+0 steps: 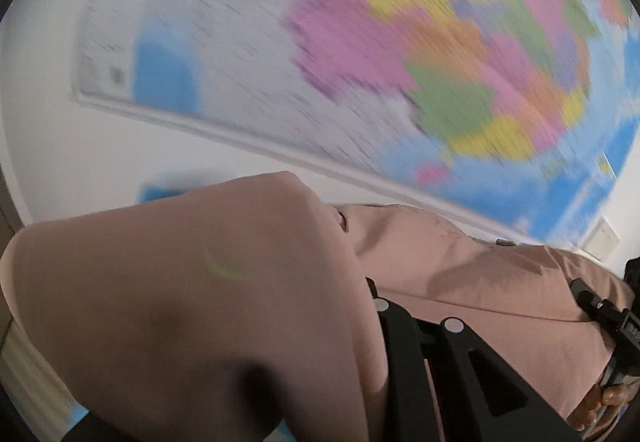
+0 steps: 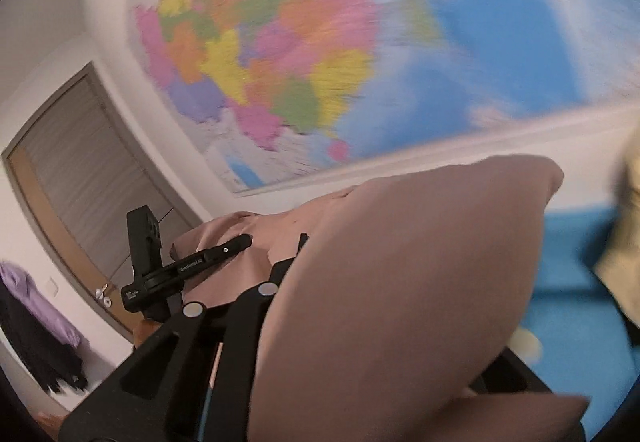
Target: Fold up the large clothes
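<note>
Garment [image 1: 192, 302], dusty pink, smooth, hangs lifted before the wall map [image 1: 400, 62]; we see it stretched sideways between our two tools. Left hand-held gripper [image 1: 416, 318] is clamped on its cloth; right hand-held gripper [image 2: 232, 298] likewise. A door [image 2: 88, 162] stands off left.

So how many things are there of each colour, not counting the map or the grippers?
Pink: 1, the pink garment
Purple: 1, the purple cloth hanging by the door
Yellow: 1, the yellow cloth, blurred
Total: 3
</note>
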A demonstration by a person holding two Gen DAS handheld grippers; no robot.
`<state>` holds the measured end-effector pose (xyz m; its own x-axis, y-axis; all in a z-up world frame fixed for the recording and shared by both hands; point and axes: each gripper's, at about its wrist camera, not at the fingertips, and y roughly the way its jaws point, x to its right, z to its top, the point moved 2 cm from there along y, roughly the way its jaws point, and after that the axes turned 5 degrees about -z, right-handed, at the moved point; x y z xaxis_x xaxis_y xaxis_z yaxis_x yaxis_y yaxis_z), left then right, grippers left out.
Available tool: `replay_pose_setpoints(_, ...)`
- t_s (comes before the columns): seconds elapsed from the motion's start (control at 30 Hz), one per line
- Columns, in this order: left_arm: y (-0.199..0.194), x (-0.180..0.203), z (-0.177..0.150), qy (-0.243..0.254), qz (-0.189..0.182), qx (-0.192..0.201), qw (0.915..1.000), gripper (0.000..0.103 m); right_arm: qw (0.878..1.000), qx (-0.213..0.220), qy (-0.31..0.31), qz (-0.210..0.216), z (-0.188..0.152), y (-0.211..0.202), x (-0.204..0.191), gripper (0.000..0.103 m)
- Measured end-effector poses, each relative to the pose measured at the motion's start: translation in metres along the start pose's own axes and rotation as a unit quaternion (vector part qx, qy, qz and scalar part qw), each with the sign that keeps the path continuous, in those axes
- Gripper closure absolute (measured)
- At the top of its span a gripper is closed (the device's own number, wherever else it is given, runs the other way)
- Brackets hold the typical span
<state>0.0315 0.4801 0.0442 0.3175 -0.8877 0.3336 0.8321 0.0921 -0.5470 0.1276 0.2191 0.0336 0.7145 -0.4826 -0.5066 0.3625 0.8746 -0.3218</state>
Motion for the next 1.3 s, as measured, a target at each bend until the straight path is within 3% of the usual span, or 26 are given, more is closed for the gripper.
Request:
replay_pose_setpoints(0.13,-0.005,-0.066,0.004,-0.015,0.044,0.029,0.9985,0.091,0.999,-0.044,-0.006,0.029,-0.017,0.078,-0.028,0.09)
replay_pose_setpoints(0.23,0.02,-0.14,-0.027,-0.071,0.086,-0.022,0.9935,0.09,0.992,-0.119,0.016,0.022,-0.058,0.136,-0.023,0.088)
replay_pose_setpoints(0.27,0.029,-0.153,-0.038,-0.084,0.1,-0.041,0.9906,0.09,0.986,-0.162,0.036,0.02,-0.077,0.157,-0.015,0.086)
replay_pose_setpoints(0.33,0.041,-0.179,-0.061,-0.113,0.106,-0.076,0.985,0.087,0.979,-0.193,0.067,0.016,-0.101,0.171,-0.001,0.084)
replay_pose_setpoints(0.47,0.032,-0.188,-0.07,-0.131,0.082,-0.069,0.9856,0.08,0.979,-0.186,0.081,0.02,-0.105,0.153,0.014,0.069)
replay_pose_setpoints(0.53,0.03,-0.19,-0.07,-0.138,0.075,-0.074,0.9848,0.08,0.977,-0.193,0.088,0.021,-0.102,0.139,0.023,0.062)
replay_pose_setpoints(0.57,0.031,-0.193,-0.069,-0.143,0.071,-0.074,0.9844,0.08,0.977,-0.191,0.095,0.025,-0.101,0.134,0.027,0.053)
replay_pose_setpoints(0.6,0.029,-0.194,-0.068,-0.148,0.065,-0.069,0.9845,0.082,0.976,-0.189,0.105,0.03,-0.103,0.127,0.033,0.052)
replay_pose_setpoints(0.63,0.028,-0.195,-0.067,-0.148,0.061,-0.066,0.9848,0.082,0.974,-0.187,0.12,0.037,-0.103,0.12,0.04,0.053)
replay_pose_setpoints(0.67,0.026,-0.197,-0.066,-0.147,0.064,-0.063,0.9852,0.082,0.974,-0.18,0.133,0.047,-0.102,0.116,0.045,0.063)
replay_pose_setpoints(0.7,0.02,-0.204,-0.066,-0.148,0.064,-0.058,0.9852,0.083,0.973,-0.182,0.13,0.052,-0.102,0.116,0.045,0.088)
replay_pose_setpoints(0.73,0.018,-0.206,-0.064,-0.152,0.063,-0.053,0.985,0.084,0.974,-0.185,0.12,0.047,-0.102,0.115,0.042,0.095)
replay_pose_setpoints(0.83,0.012,-0.215,-0.064,-0.165,0.071,-0.039,0.9829,0.084,0.979,-0.189,0.074,0.034,-0.108,0.125,0.023,0.096)
replay_pose_setpoints(0.9,0.013,-0.217,-0.07,-0.161,0.092,-0.051,0.9814,0.083,0.975,-0.207,0.077,0.027,-0.117,0.132,0.027,0.096)
replay_pose_setpoints(0.97,0.011,-0.224,-0.073,-0.179,0.085,-0.051,0.9788,0.082,0.968,-0.226,0.102,0.026,-0.123,0.14,0.035,0.096)
replay_pose_setpoints(1.03,0.009,-0.227,-0.074,-0.194,0.091,-0.056,0.9752,0.069,0.967,-0.225,0.115,0.025,-0.123,0.137,0.042,0.092)
replay_pose_setpoints(1.07,0.006,-0.228,-0.076,-0.19,0.105,-0.061,0.9742,0.062,0.968,-0.225,0.112,0.017,-0.121,0.135,0.041,0.082)
replay_pose_setpoints(1.1,0.005,-0.226,-0.077,-0.184,0.126,-0.069,0.9724,0.047,0.968,-0.225,0.112,0.017,-0.121,0.135,0.041,0.075)
replay_pose_setpoints(1.3,-0.037,-0.188,-0.072,-0.101,0.194,-0.042,0.9748,0.043,0.98,-0.19,0.034,-0.059,-0.1,0.105,0.022,0.071)
